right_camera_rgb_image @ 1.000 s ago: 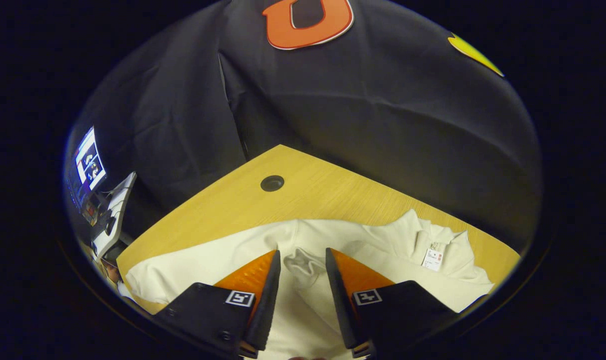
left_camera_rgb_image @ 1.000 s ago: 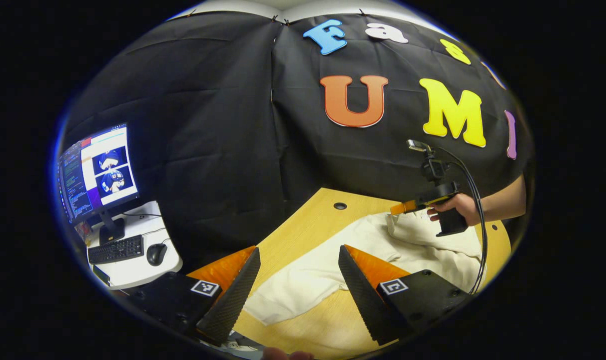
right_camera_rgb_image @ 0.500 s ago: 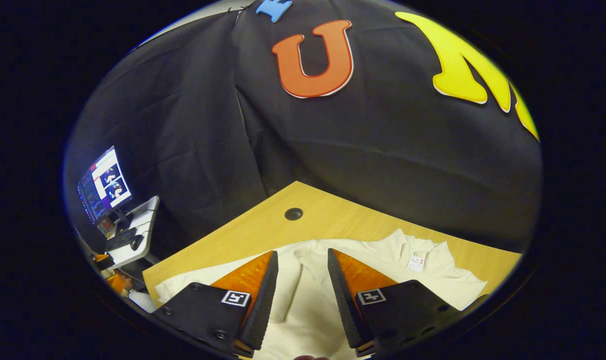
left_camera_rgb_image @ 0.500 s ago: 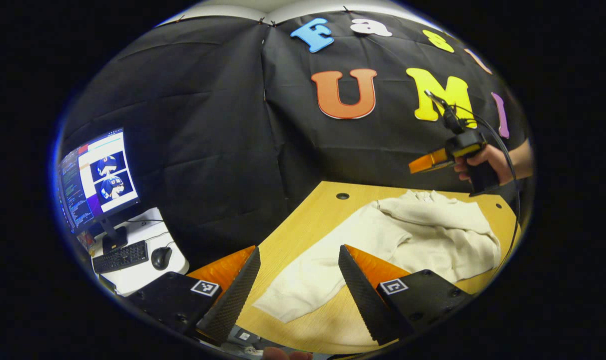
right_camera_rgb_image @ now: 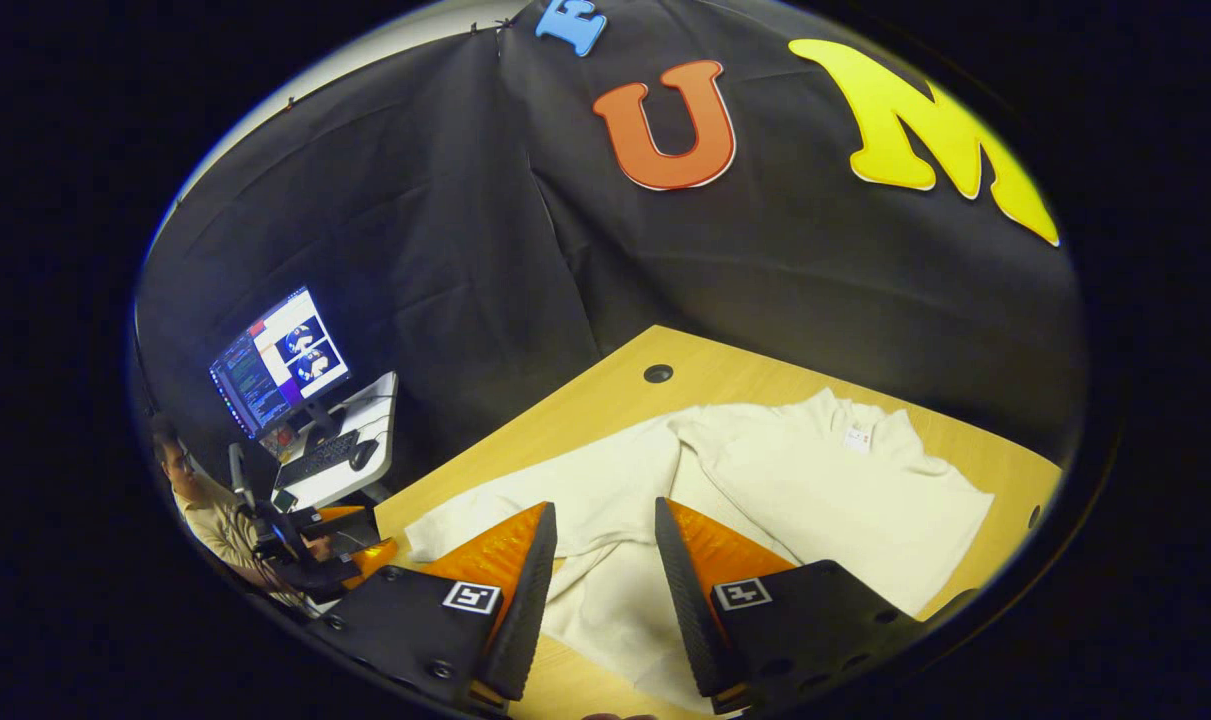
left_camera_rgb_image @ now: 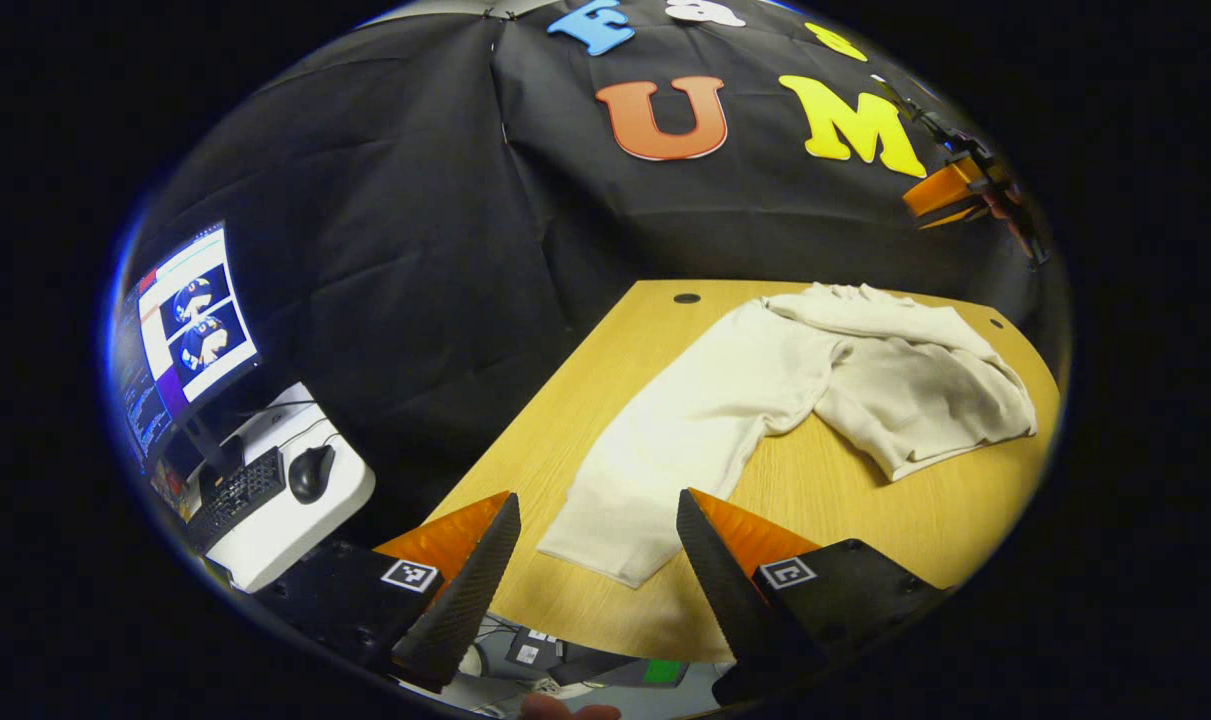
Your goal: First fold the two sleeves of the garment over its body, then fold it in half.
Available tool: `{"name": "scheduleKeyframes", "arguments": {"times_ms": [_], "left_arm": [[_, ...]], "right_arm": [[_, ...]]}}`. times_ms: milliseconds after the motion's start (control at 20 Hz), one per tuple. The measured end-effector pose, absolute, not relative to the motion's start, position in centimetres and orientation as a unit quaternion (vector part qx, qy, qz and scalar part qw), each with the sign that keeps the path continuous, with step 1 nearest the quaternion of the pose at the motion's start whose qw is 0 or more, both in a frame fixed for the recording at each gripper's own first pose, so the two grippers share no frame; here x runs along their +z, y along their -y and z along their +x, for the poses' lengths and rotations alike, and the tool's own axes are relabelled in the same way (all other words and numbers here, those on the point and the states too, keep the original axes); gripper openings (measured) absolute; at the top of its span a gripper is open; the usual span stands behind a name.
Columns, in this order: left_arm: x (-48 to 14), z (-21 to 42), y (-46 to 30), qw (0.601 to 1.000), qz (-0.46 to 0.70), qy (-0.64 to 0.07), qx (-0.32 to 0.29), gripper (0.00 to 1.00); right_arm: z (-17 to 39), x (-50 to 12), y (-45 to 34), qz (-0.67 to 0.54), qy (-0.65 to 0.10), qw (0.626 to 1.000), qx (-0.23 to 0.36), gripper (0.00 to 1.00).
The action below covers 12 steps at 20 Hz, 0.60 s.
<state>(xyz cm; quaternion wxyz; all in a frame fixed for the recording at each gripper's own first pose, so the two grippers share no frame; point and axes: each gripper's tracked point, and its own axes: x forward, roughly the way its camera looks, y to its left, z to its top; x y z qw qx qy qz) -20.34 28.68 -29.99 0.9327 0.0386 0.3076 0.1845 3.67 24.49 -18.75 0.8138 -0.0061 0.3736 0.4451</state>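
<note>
A cream long-sleeved garment (left_camera_rgb_image: 865, 370) lies on the wooden table (left_camera_rgb_image: 605, 380). One sleeve (left_camera_rgb_image: 665, 450) stretches out flat toward the near table edge; the other sleeve lies folded across the body (right_camera_rgb_image: 815, 490), with a small tag near the collar (right_camera_rgb_image: 853, 436). My left gripper (left_camera_rgb_image: 595, 560) hovers open above the near end of the outstretched sleeve, holding nothing. My right gripper (right_camera_rgb_image: 605, 570) is open and raised over the garment's middle, nothing between its fingers. That right gripper (left_camera_rgb_image: 950, 195) also appears high at the far right in the left gripper view.
A cable hole (left_camera_rgb_image: 686, 298) marks the table's far edge. A side desk with a monitor (left_camera_rgb_image: 180, 330), keyboard (left_camera_rgb_image: 230, 495) and mouse (left_camera_rgb_image: 310, 472) stands to the left. A seated person (right_camera_rgb_image: 205, 510) is beside that desk. Boxes lie on the floor below the table's near edge.
My right gripper let go of the folded sleeve and rose high away from the garment. My left gripper also lifted and pulled back, so more of the table and outstretched sleeve shows.
</note>
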Motion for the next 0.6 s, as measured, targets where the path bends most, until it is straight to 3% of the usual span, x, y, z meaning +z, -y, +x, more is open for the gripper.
{"name": "scheduleKeyframes", "arguments": {"times_ms": [450, 600], "left_arm": [[-35.0, -19.6, -29.6, 0.928, 0.013, -0.354, 0.117, 1.00], [-35.3, -19.6, -29.0, 0.925, -0.030, -0.359, 0.125, 0.89]], "right_arm": [[1.1, -20.1, -22.8, -0.054, -0.386, 0.806, 0.446, 0.63], [0.2, -19.9, -23.0, -0.052, -0.387, 0.804, 0.449, 0.63]]}}
